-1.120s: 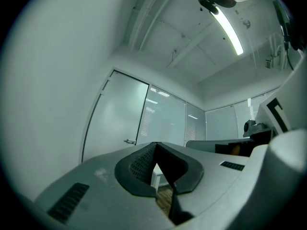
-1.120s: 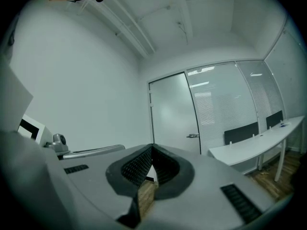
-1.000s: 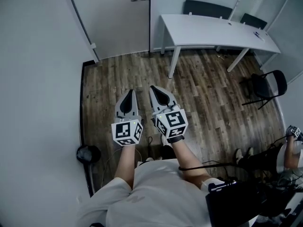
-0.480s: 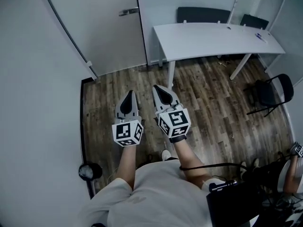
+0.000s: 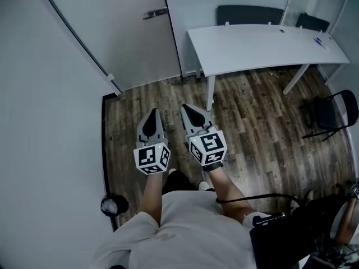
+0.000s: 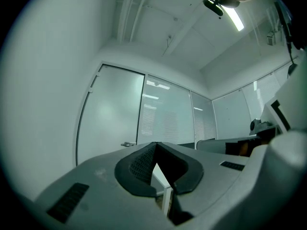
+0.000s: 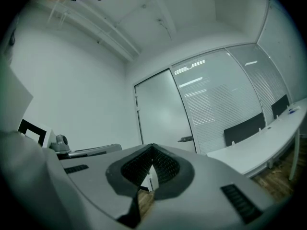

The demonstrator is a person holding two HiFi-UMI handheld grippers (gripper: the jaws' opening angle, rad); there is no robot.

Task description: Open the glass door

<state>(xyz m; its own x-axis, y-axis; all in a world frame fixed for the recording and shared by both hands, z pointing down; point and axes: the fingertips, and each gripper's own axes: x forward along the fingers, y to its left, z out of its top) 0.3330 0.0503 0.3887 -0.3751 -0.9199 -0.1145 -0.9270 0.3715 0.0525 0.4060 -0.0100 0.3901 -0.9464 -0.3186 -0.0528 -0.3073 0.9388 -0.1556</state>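
The frosted glass door [image 5: 126, 38] stands shut at the far side of the room, its metal lever handle [image 5: 154, 14] near its right edge. Both grippers are held side by side out in front of me over the wood floor, well short of the door. The left gripper [image 5: 153, 112] and the right gripper [image 5: 188, 107] are shut with nothing between the pads. In the left gripper view the door [image 6: 110, 123] and its handle [image 6: 128, 144] show beyond the closed left gripper [image 6: 155, 144]. The right gripper view shows the door [image 7: 163, 119] and handle [image 7: 185, 139] past the closed right gripper [image 7: 152, 146].
A white table [image 5: 263, 46] stands right of the door with dark chairs [image 5: 247, 13] behind it. A black folding chair [image 5: 336, 111] is at the right. A white wall [image 5: 45, 122] runs along the left, with a small round black object [image 5: 114, 205] on the floor beside it.
I have walked forward: the round black object has slid down the picture and the door handle sits lower in it. Both grippers keep the same shut, side-by-side pose.
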